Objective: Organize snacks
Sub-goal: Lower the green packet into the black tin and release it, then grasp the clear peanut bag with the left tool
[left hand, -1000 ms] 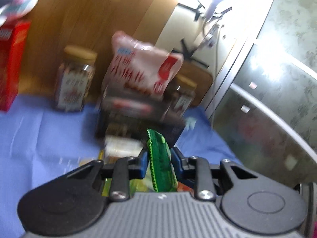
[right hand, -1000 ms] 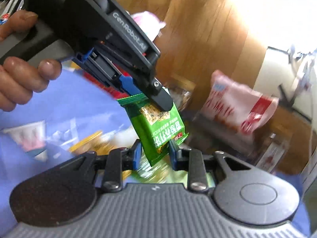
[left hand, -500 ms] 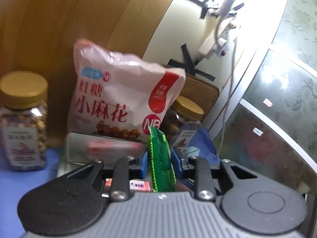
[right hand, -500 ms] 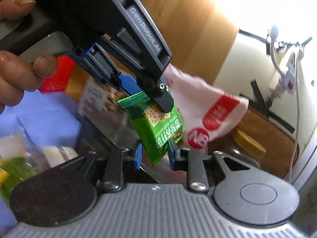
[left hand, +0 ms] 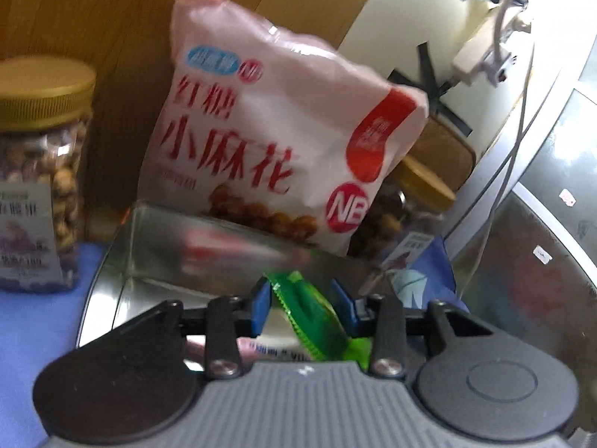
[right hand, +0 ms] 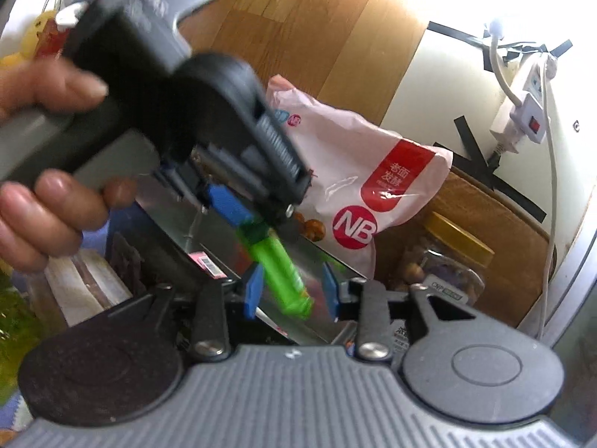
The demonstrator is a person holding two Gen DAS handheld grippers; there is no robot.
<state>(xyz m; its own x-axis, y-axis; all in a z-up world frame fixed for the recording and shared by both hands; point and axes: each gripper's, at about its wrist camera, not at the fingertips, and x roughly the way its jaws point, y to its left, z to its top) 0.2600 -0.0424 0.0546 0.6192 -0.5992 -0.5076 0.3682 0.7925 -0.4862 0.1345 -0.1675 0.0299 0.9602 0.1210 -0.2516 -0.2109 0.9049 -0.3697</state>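
Observation:
A small green snack packet (left hand: 309,317) hangs tilted between my left gripper's (left hand: 302,304) blue pads, which stand apart around it. In the right wrist view the left gripper (right hand: 257,220) shows over the tin, and the green packet (right hand: 280,268) dangles from its tip. My right gripper (right hand: 291,291) is open, its pads on either side of the packet's lower end without touching. Both are above an open metal tin (left hand: 156,257), also in the right wrist view (right hand: 179,220), which holds other packets. A big pink snack bag (left hand: 283,142) leans behind the tin.
A gold-lidded jar of nuts (left hand: 37,186) stands left of the tin on the blue cloth (left hand: 37,317). A second jar (right hand: 444,257) stands at the right behind the pink bag (right hand: 358,186). A wooden panel and a glass door close in the back and right.
Both grippers moved forward over the tin. The right gripper's pads opened off the green packet. The left gripper's pads spread and the packet tilted and sagged.

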